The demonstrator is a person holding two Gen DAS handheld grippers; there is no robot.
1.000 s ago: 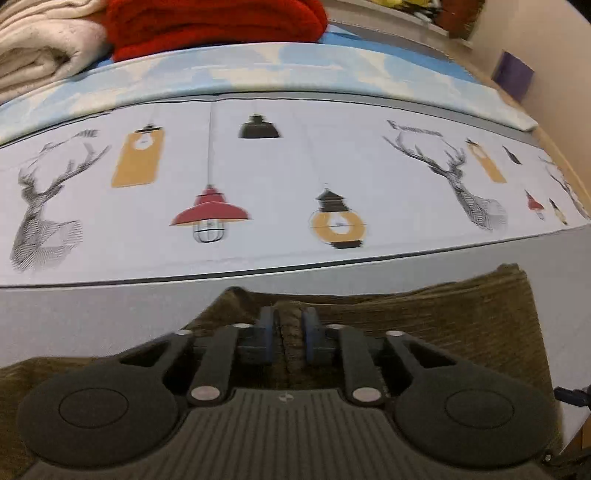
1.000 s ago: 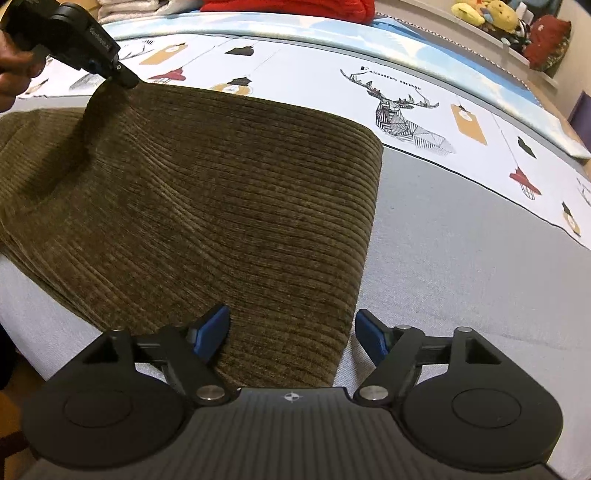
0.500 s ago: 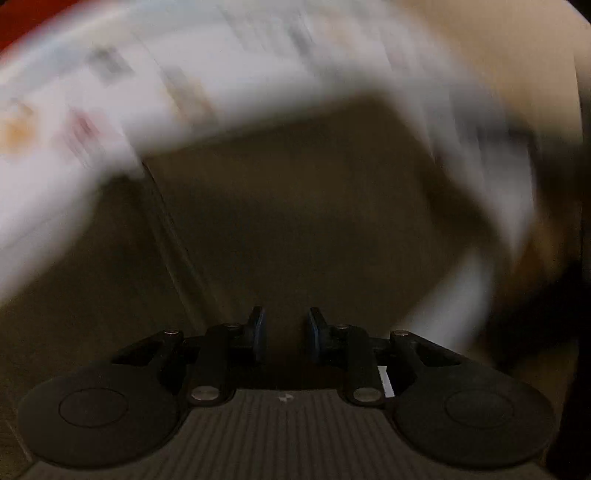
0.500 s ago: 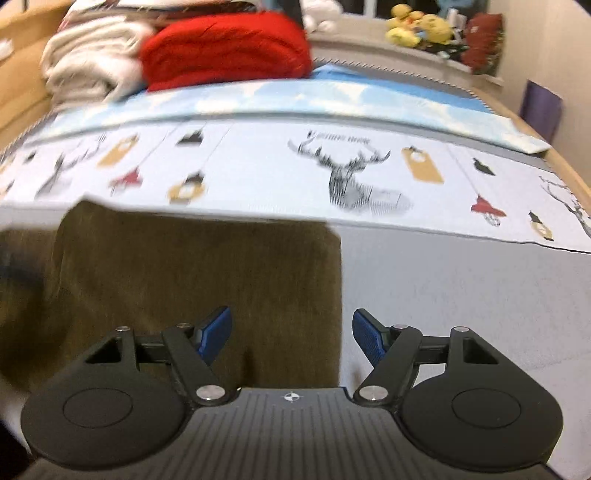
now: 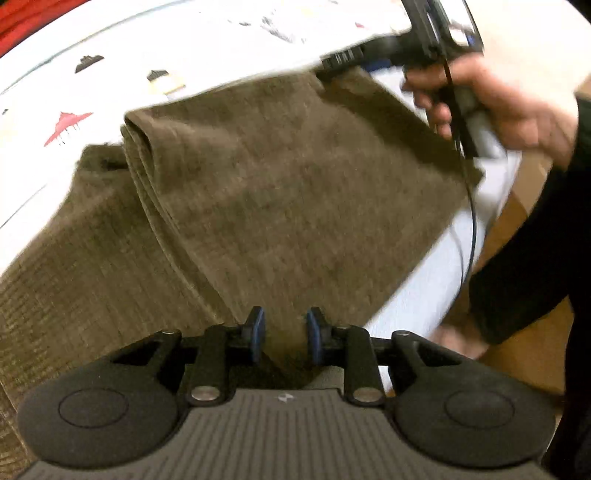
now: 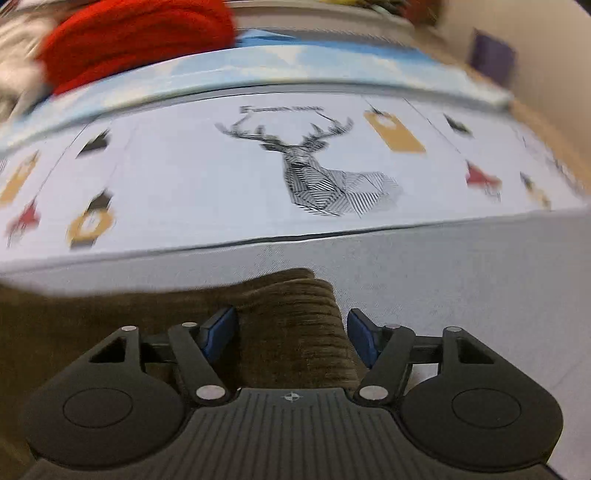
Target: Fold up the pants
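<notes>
Olive-brown corduroy pants (image 5: 280, 192) lie folded on the bed, one layer doubled over another with a thick fold edge (image 5: 147, 177) at the left. My left gripper (image 5: 283, 334) is open with nothing between its blue pads, low over the pants' near edge. My right gripper (image 6: 291, 330) is open, its pads on either side of the pants' far right corner (image 6: 295, 317) without closing on it. The left wrist view shows the right gripper's black body (image 5: 436, 33) in a hand at that far corner.
The bed has a white sheet printed with deer heads (image 6: 314, 173) and lamps, and a grey band (image 6: 461, 266) under the pants. A red blanket (image 6: 140, 40) and pale bedding lie at the back. The bed edge and wood floor (image 5: 524, 332) are at the right.
My left gripper let go of the pants' edge, opened and swung round toward the right. My right gripper moved forward to the pants' far right corner, which now sits between its pads.
</notes>
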